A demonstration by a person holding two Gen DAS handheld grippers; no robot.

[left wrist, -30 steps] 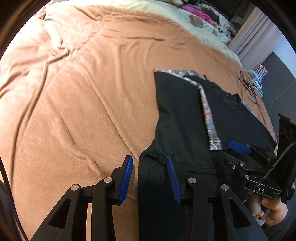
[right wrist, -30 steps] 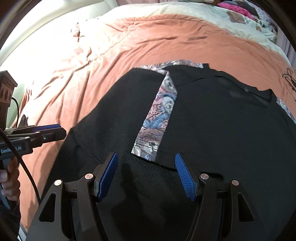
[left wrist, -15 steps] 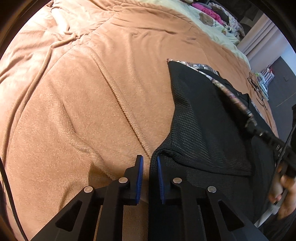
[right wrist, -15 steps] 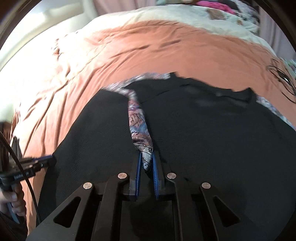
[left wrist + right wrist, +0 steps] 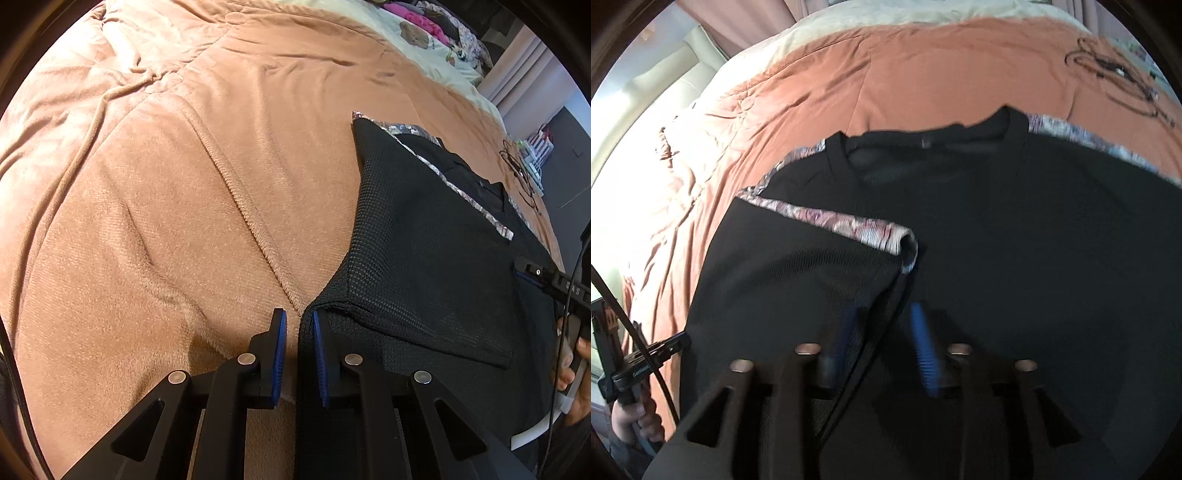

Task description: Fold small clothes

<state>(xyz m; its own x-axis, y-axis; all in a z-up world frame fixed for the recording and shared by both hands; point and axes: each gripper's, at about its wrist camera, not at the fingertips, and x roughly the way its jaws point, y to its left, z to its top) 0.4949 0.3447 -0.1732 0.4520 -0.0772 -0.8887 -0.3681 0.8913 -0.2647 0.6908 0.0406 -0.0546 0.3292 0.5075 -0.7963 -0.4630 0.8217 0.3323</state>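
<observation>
The left claw (image 5: 298, 356), jaws nearly together, pinches the black shirt's (image 5: 424, 236) folded edge. The right claw (image 5: 886, 347) has just been opening; its jaws stand apart over a black fold, pads not pressing. The shirt lies flat on the bed's orange blanket (image 5: 184, 184), one patterned-trimmed sleeve (image 5: 798, 251) folded inward. Beyond lies a cream cover (image 5: 436, 48).

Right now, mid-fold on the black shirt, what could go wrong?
1. The left gripper pinches only the shirt's side edge, with the blanket right beside it; it may slip or snag the plush.
2. The right gripper has just been opening, so the folded sleeve with its patterned cuff may spring back or lie crooked.
</observation>
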